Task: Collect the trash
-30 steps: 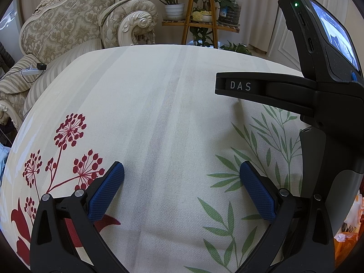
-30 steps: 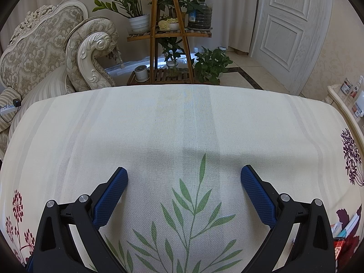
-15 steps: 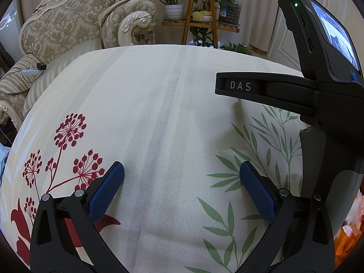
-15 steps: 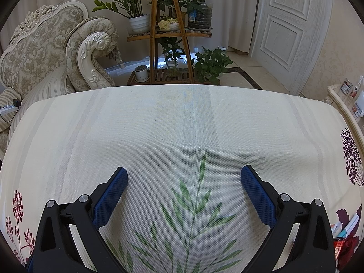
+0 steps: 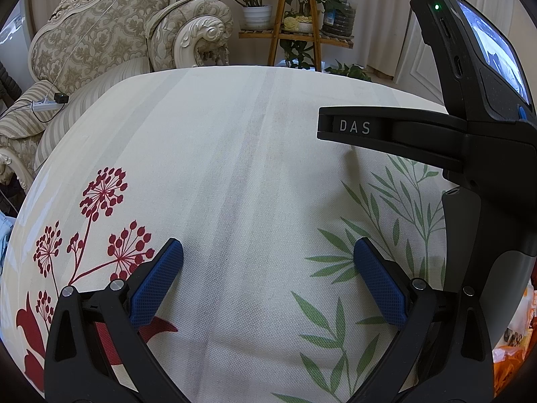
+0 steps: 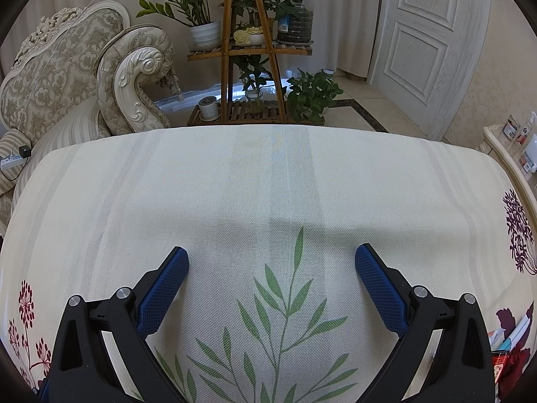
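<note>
My left gripper (image 5: 267,252) is open over a cream tablecloth (image 5: 235,154) printed with red flowers and green leaves; nothing sits between its blue pads. The black body of the right gripper (image 5: 470,141) fills the right side of the left wrist view. My right gripper (image 6: 271,258) is open too, above a green leaf print, holding nothing. Orange and white wrappers (image 5: 513,332) peek in at the lower right edge of the left wrist view. Red and white packets (image 6: 506,339) lie at the lower right edge of the right wrist view, partly cut off.
An ornate cream sofa (image 6: 67,94) stands beyond the table's far left. A wooden plant stand (image 6: 250,67) with potted plants sits behind the table, a white door (image 6: 429,43) to its right. A power strip (image 5: 45,104) lies on the sofa seat.
</note>
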`<state>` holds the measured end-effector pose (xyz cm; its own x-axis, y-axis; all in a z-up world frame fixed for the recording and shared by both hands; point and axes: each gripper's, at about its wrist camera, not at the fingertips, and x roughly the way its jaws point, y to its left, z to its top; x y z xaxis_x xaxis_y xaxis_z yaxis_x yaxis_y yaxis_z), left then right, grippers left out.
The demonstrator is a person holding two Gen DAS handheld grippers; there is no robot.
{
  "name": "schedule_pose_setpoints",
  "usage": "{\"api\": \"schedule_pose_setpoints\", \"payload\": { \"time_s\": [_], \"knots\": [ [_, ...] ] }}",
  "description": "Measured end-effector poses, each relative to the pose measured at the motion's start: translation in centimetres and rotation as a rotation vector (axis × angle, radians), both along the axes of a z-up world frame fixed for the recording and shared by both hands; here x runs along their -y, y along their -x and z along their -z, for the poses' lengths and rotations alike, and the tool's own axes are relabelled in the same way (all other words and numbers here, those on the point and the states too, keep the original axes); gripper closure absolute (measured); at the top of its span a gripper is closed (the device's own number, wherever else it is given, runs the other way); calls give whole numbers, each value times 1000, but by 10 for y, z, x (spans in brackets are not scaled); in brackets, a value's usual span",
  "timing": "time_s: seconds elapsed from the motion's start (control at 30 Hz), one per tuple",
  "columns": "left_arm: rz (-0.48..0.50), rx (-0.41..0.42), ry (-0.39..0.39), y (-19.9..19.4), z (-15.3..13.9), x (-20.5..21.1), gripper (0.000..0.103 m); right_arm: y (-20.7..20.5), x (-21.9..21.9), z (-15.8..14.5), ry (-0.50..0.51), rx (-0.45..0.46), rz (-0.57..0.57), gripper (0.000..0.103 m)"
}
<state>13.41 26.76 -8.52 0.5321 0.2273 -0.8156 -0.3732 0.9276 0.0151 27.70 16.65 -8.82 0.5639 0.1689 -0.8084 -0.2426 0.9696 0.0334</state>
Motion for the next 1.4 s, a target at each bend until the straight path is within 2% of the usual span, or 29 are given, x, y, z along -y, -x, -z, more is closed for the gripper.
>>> {"api": "schedule_pose_setpoints", "payload": {
  "time_s": [0.87, 1.03, 1.1, 1.13, 1.2, 1.27, 1.33, 1.4],
  "knots": [
    [-9, 1, 4, 0, 1, -4, 4, 0, 2, 0, -1, -3, -6, 5],
    [62, -37, 20, -1, -1, -10, 4, -2, -1, -4, 24, -90, -65, 5],
    [33, -38, 20, 0, -2, -17, 4, -2, -1, -5, 25, -103, -71, 5],
    [-12, -32, 21, 3, -4, -24, 4, -1, 0, -6, 17, -118, -83, 6],
    [-73, 12, 13, 15, -12, -33, 4, 2, 4, -13, -16, -151, -109, 7],
    [-103, 59, -44, 27, -23, -32, 4, 11, 11, -29, -42, -101, -92, 7],
    [-107, 104, -98, 41, -35, -25, 4, 30, 25, -55, -60, -4, -87, 7],
    [-112, 133, -115, 55, -47, -16, 4, 53, 39, -82, -64, 95, -109, 7]
  ]
}}
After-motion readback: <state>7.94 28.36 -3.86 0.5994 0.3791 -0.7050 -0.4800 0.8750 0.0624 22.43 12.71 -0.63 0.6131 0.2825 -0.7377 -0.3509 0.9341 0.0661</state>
